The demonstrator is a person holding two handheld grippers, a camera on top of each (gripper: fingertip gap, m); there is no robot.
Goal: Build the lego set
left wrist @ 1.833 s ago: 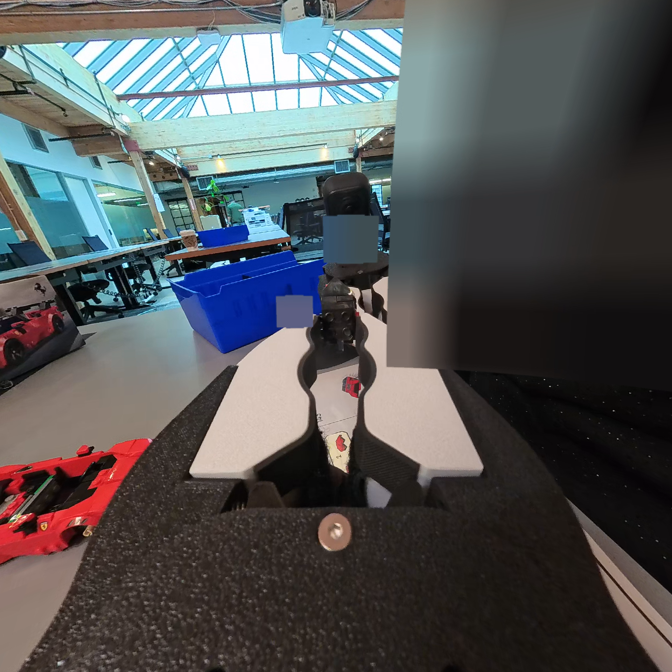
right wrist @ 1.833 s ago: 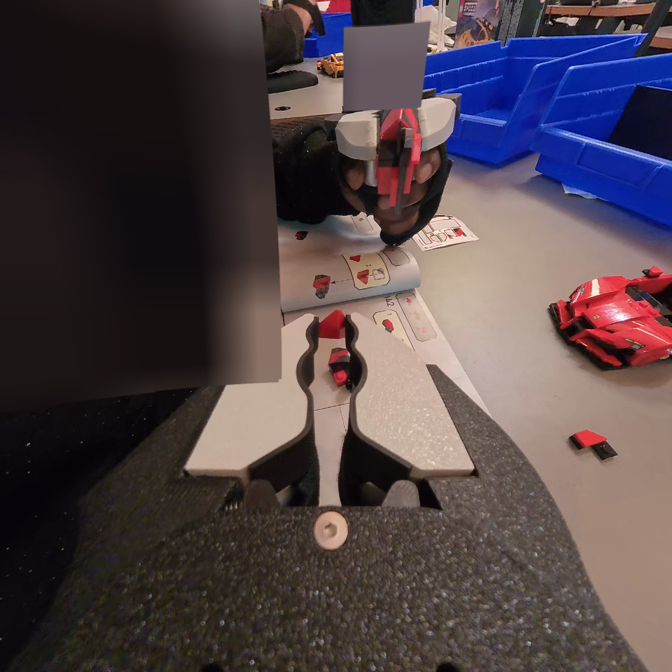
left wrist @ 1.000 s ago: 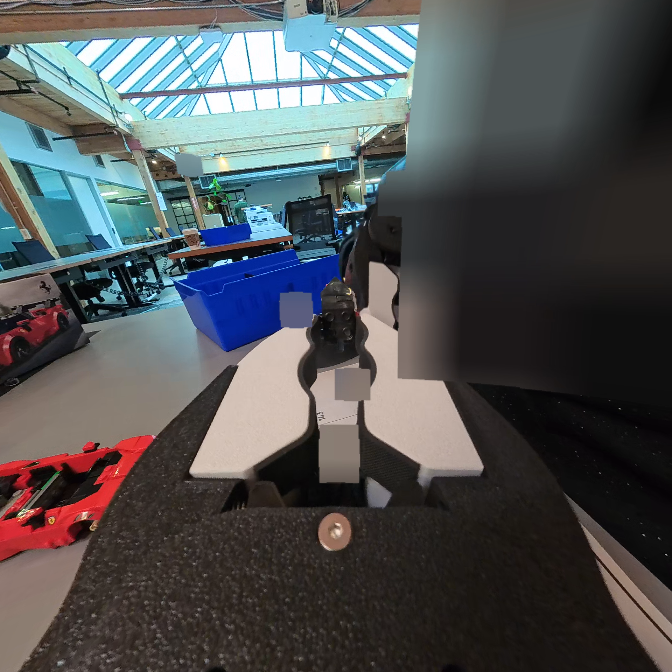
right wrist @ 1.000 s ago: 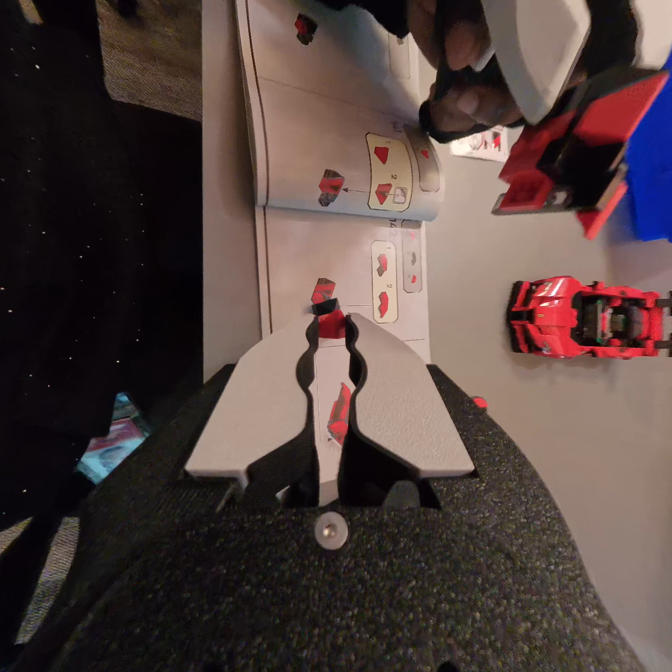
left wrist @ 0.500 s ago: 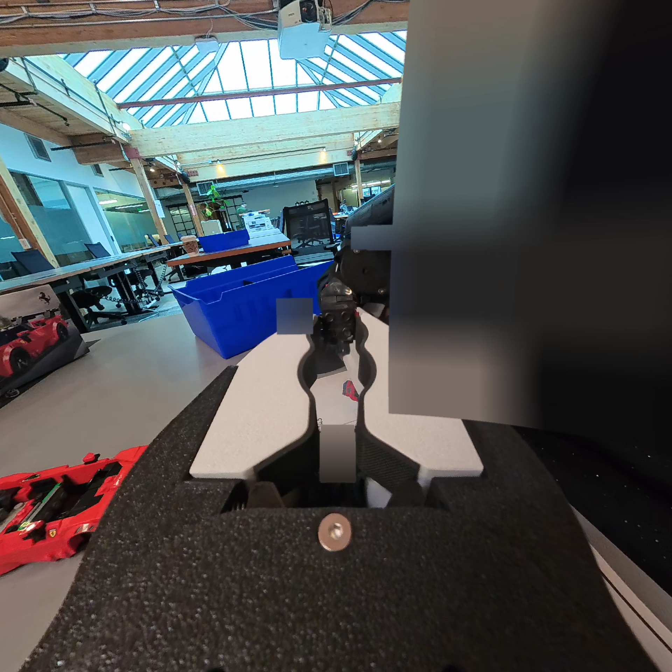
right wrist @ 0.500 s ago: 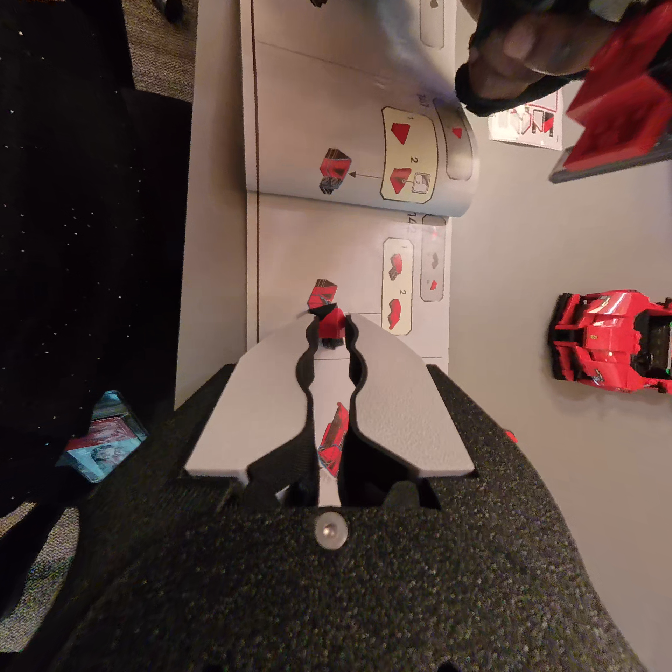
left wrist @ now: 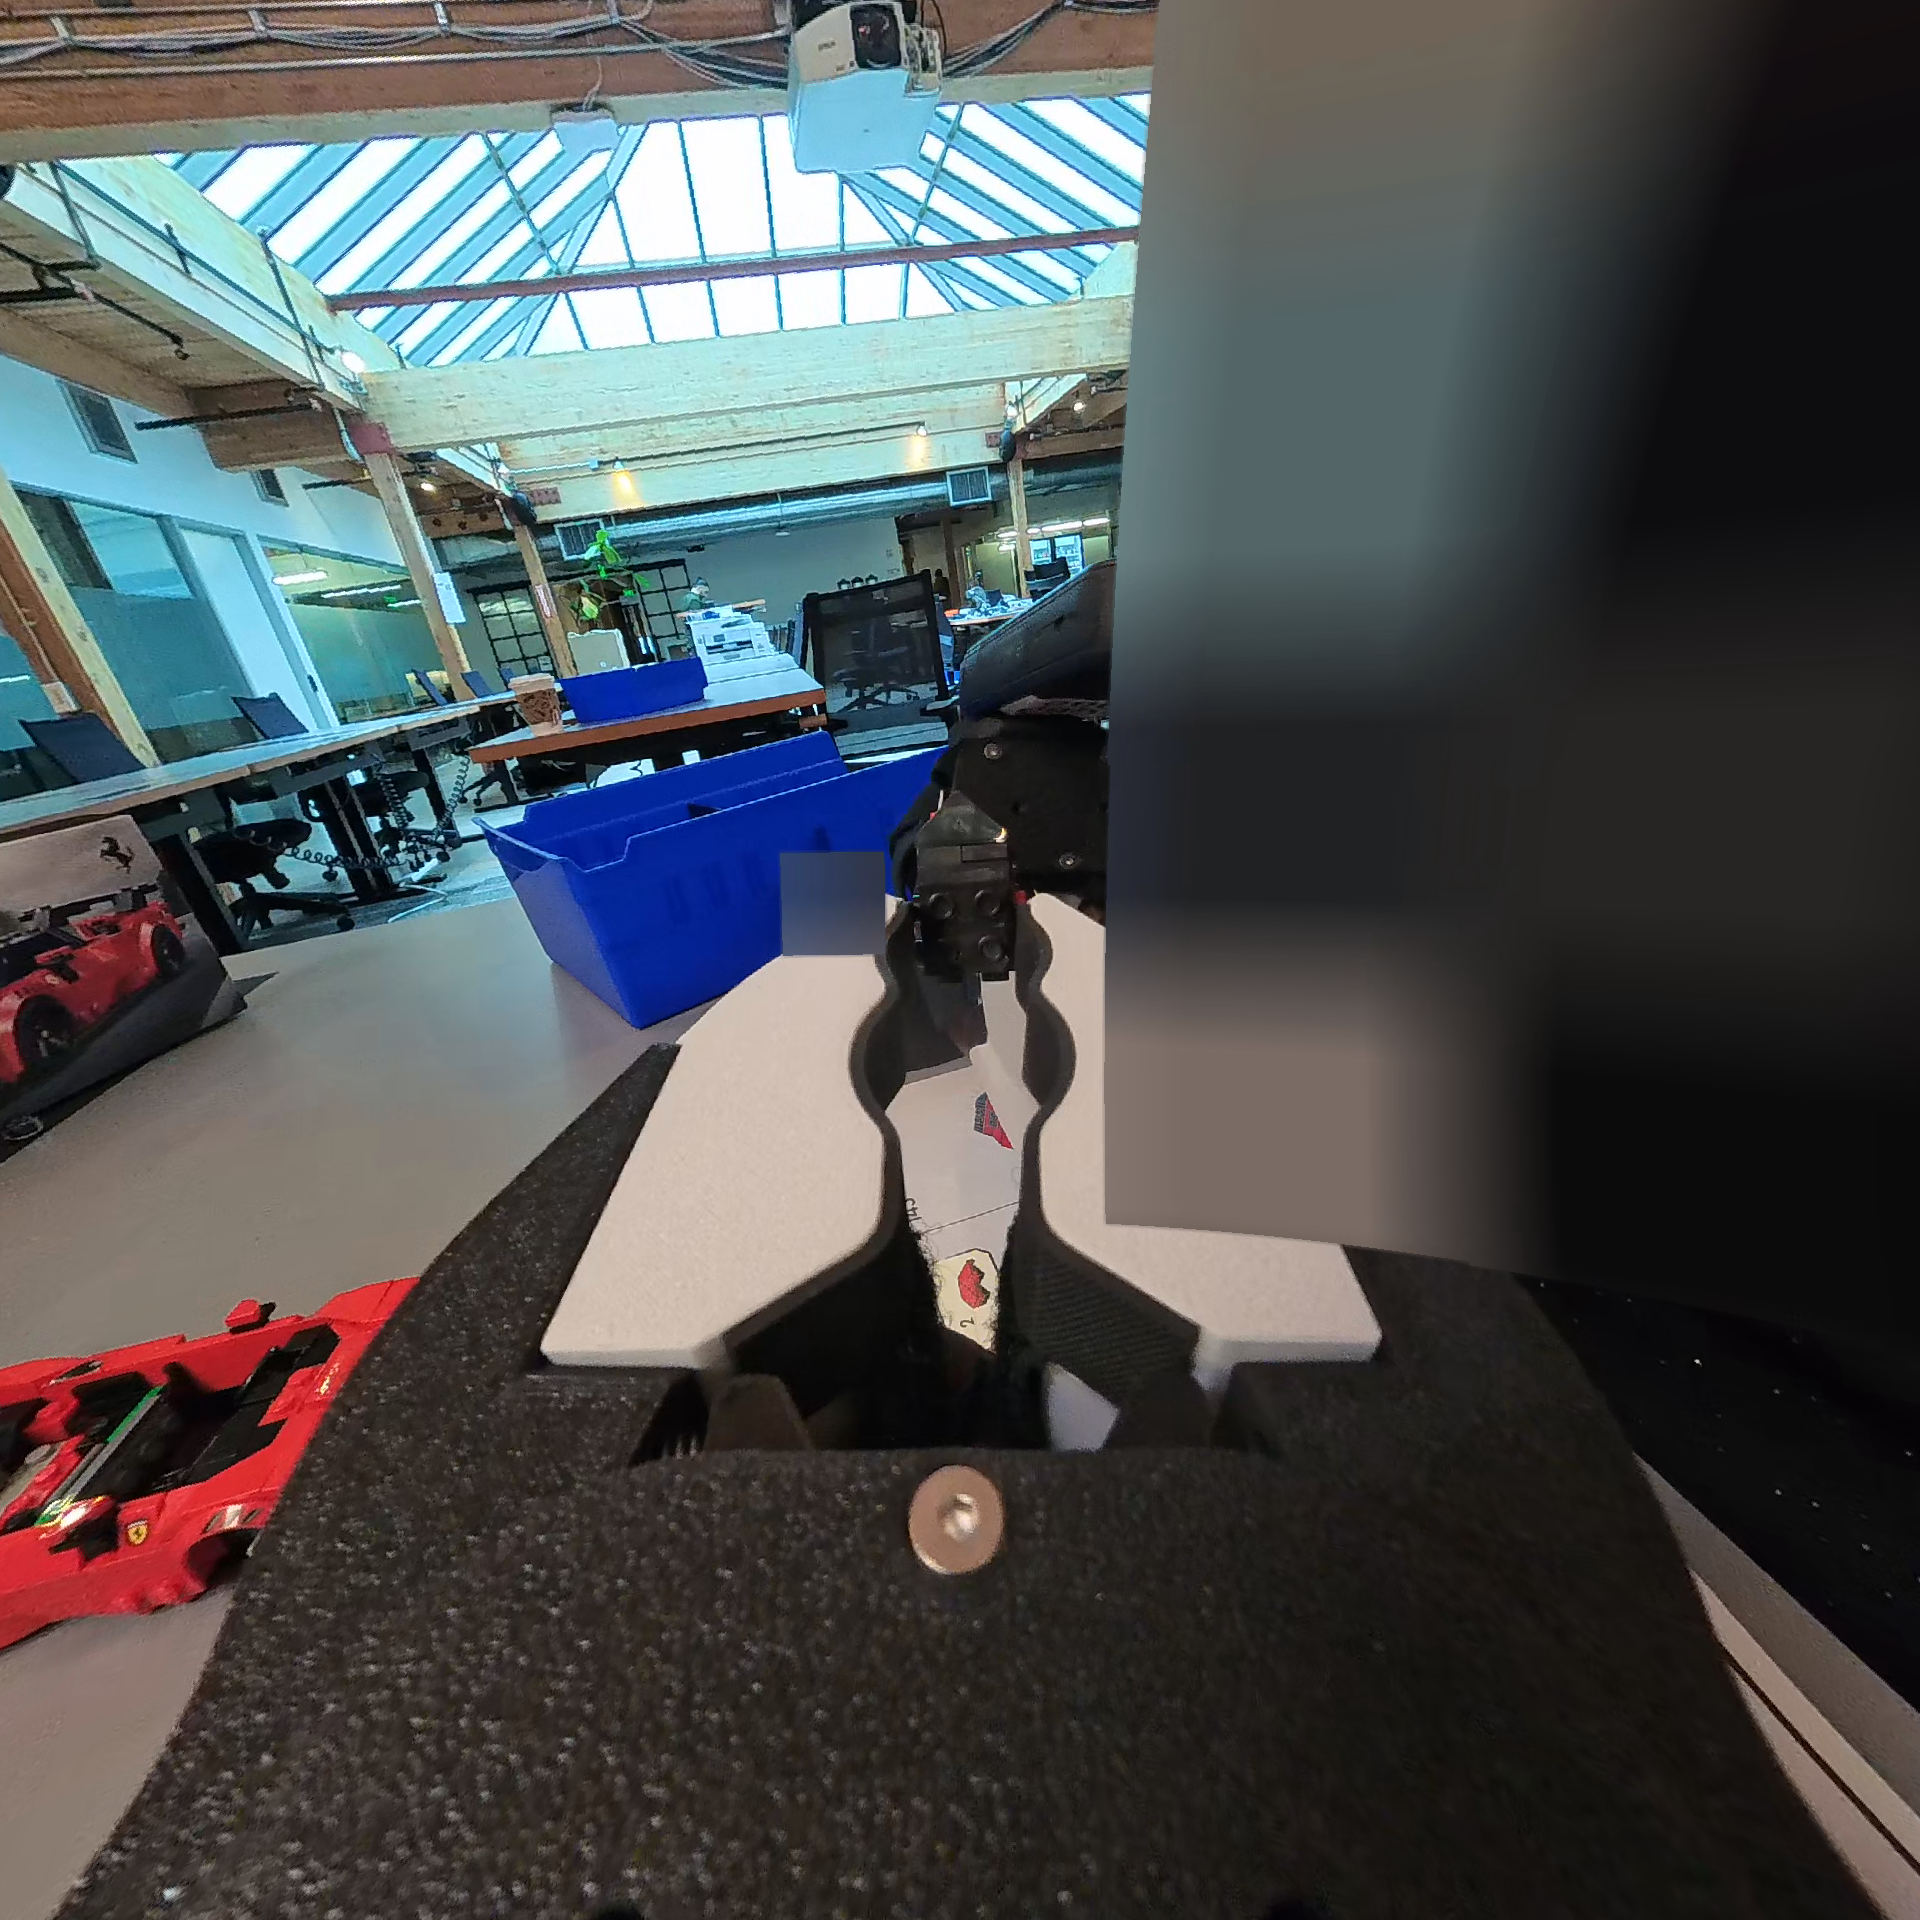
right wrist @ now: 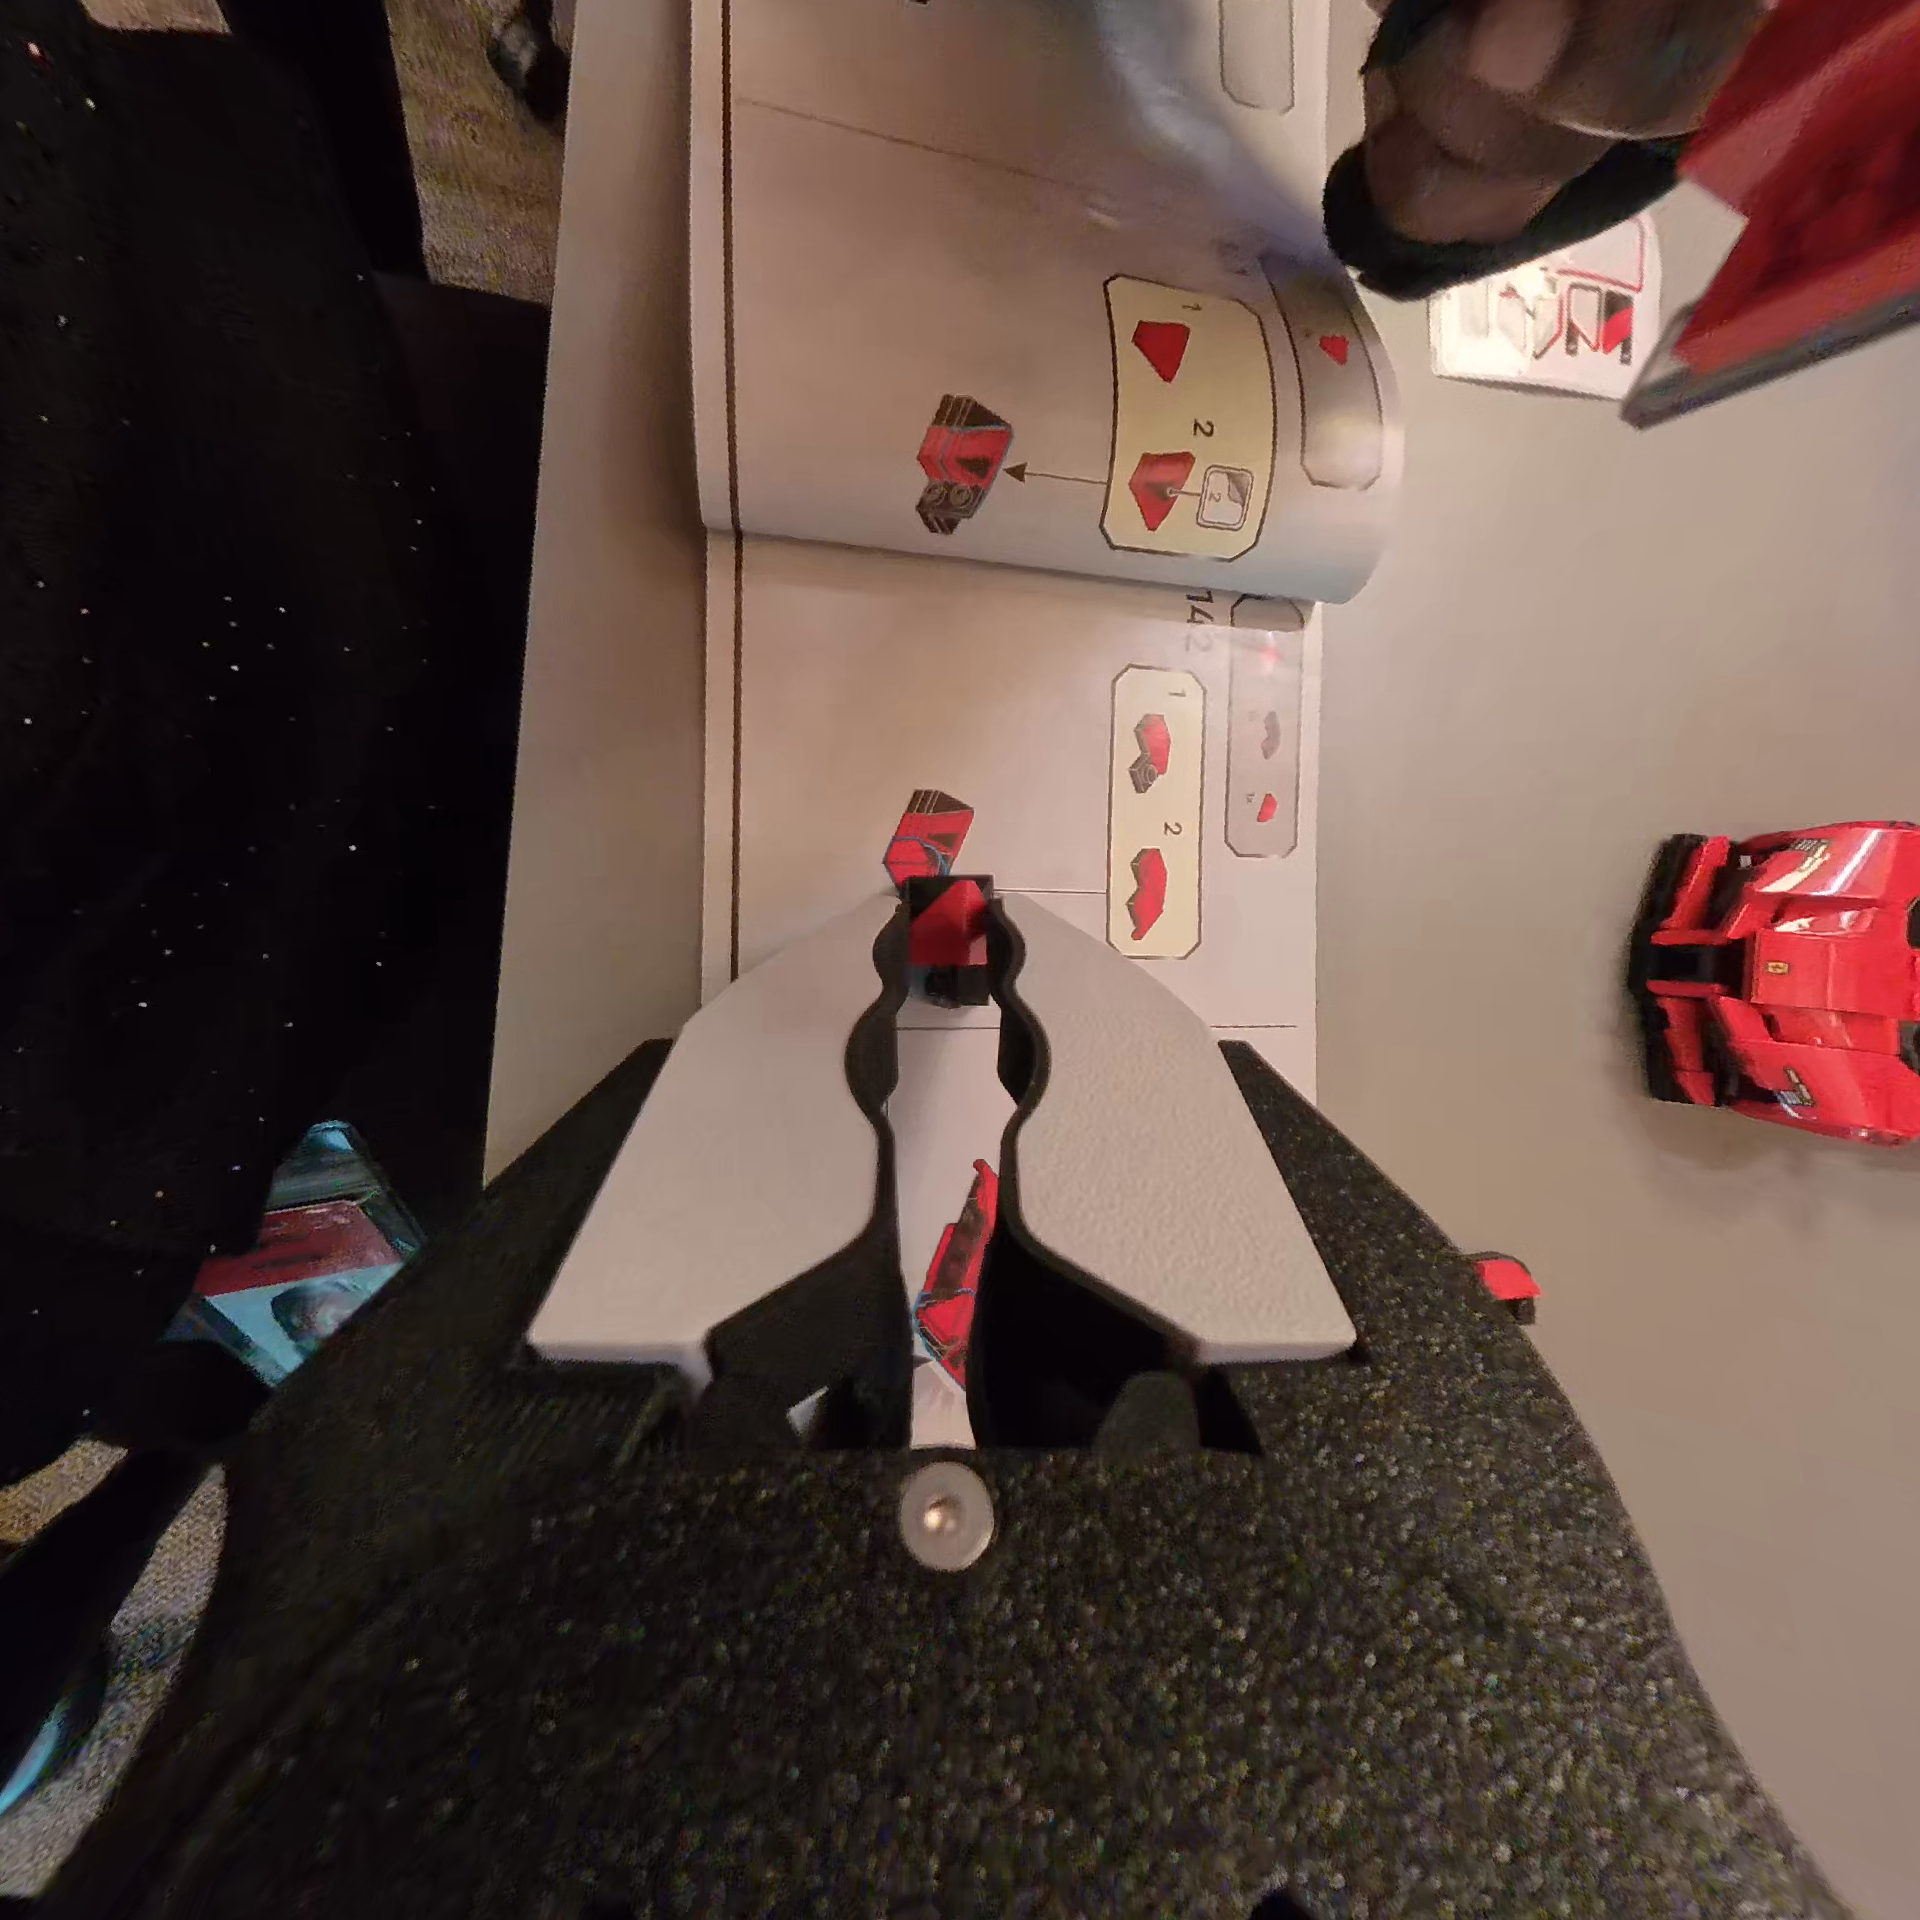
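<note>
An open-plan office: rows of desks [left wrist: 644, 717] with office chairs [left wrist: 868, 644], glass-walled rooms [left wrist: 156, 623], a ceiling projector [left wrist: 862, 94] under a skylight [left wrist: 665, 208].

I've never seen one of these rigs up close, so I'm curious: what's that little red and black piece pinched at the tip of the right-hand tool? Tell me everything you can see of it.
The small brick assembly is a glossy plastic lump: a red sloped wedge on top with a black triangular patch at its far end, and a black studded piece beneath. It sits at the very tips of the right gripper, pinched between the two grey fingers. It is held above the open instruction booklet, near a printed picture of a similar piece.
</note>
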